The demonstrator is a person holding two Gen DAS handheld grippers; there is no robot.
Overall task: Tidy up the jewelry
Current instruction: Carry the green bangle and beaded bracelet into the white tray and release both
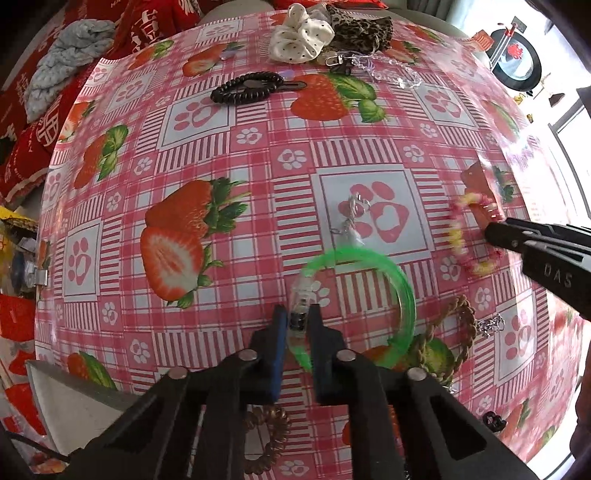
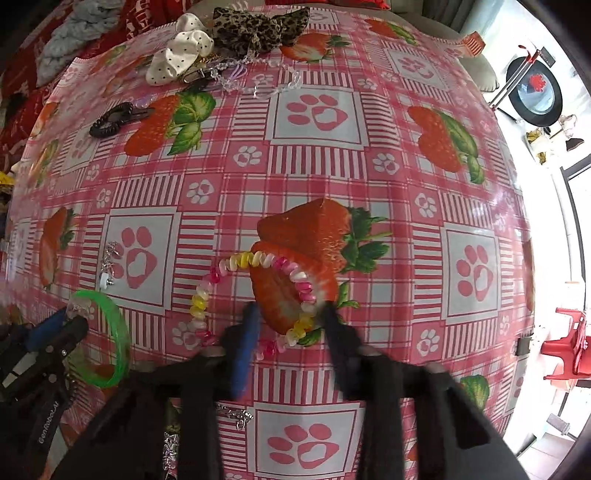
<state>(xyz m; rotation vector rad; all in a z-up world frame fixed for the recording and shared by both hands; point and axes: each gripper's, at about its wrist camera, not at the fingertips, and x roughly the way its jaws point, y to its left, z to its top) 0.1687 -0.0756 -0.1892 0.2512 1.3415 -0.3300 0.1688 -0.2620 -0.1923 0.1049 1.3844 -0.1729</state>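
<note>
My left gripper [image 1: 299, 314] is shut on the clear clasp of a green plastic bracelet [image 1: 399, 280], which also shows in the right wrist view [image 2: 118, 332]. My right gripper [image 2: 290, 314] is open, its jaws on either side of the near part of a pink, yellow and white spiral bracelet [image 2: 258, 260] that lies on the strawberry tablecloth [image 2: 317, 162]. In the left wrist view the right gripper [image 1: 495, 229] is at the right, next to the blurred spiral bracelet [image 1: 458, 236].
A silver chain charm [image 1: 352, 210] lies on a paw print. A rope bracelet [image 1: 458, 332] and a brown spiral tie [image 1: 266, 435] lie near me. A black spiral tie [image 1: 247, 86], white scrunchie [image 1: 299, 33], leopard scrunchie [image 1: 362, 27] and clear chain [image 1: 391, 72] lie at the far edge.
</note>
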